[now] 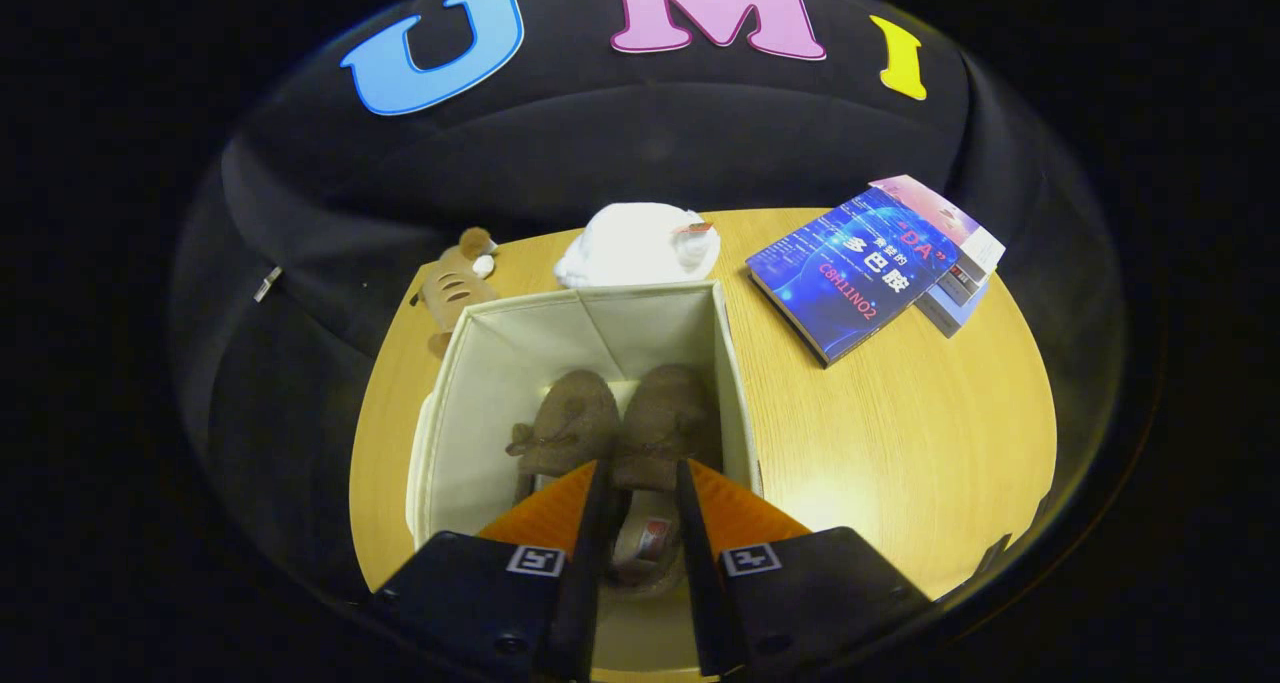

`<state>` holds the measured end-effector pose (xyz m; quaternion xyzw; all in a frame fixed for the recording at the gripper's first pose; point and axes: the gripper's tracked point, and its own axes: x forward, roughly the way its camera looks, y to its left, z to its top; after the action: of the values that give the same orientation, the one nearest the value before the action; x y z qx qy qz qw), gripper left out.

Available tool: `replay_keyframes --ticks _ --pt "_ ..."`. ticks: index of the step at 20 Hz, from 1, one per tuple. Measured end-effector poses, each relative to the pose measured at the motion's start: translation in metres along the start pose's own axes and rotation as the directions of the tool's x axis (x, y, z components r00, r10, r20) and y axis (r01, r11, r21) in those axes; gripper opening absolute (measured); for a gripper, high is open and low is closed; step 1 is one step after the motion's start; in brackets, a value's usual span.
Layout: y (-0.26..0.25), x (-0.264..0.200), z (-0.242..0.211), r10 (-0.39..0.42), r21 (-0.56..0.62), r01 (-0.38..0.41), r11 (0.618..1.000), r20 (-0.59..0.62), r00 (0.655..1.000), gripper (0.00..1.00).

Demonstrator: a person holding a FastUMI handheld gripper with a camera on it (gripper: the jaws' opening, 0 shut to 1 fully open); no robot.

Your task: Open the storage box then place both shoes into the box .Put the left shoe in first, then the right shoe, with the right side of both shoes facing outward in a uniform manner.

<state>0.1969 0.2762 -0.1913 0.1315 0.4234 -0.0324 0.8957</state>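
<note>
An open cream fabric storage box (480, 383) stands on the round wooden table (900, 443), directly under my fingers. Two brown shoes lie side by side inside it, toes pointing away from me. The left-hand shoe (565, 423) rests free on the box floor. The right-hand shoe (665, 413) has its heel opening and insole between my fingers. My gripper (642, 468) is shut on that shoe's rear part, with a finger pressing on each side, and reaches down over the box's near wall.
A white soft bundle (640, 243) lies just beyond the box, with a brown plush toy (455, 283) to its left. A blue book (850, 278) sits on another book (965, 288) at the far right of the table.
</note>
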Motion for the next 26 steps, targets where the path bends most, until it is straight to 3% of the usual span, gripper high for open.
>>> replay_keyframes --ticks 1,2,3,5,8,11,14,20,26 --pt "0.000 -0.008 0.004 0.011 -0.019 -0.010 1.000 0.025 1.000 0.57" --pt "0.001 -0.016 0.005 0.026 -0.040 -0.024 0.999 0.046 0.999 0.65" --pt "0.001 -0.025 0.007 0.039 -0.064 -0.035 0.997 0.063 0.997 0.83" --pt "-0.005 -0.044 0.015 0.056 -0.110 -0.044 0.993 0.112 0.992 1.00" --pt "-0.023 -0.081 0.035 0.062 -0.152 -0.028 0.988 0.225 0.972 1.00" --pt "-0.050 -0.127 0.062 0.053 -0.149 0.002 0.989 0.359 0.932 1.00" --pt "-0.096 -0.169 0.085 0.000 -0.120 0.064 0.991 0.470 0.882 1.00" --pt "-0.199 -0.226 0.097 -0.100 -0.044 0.151 0.988 0.570 0.816 1.00" --pt "-0.269 -0.239 0.076 -0.096 -0.042 0.146 0.988 0.572 0.814 0.99"
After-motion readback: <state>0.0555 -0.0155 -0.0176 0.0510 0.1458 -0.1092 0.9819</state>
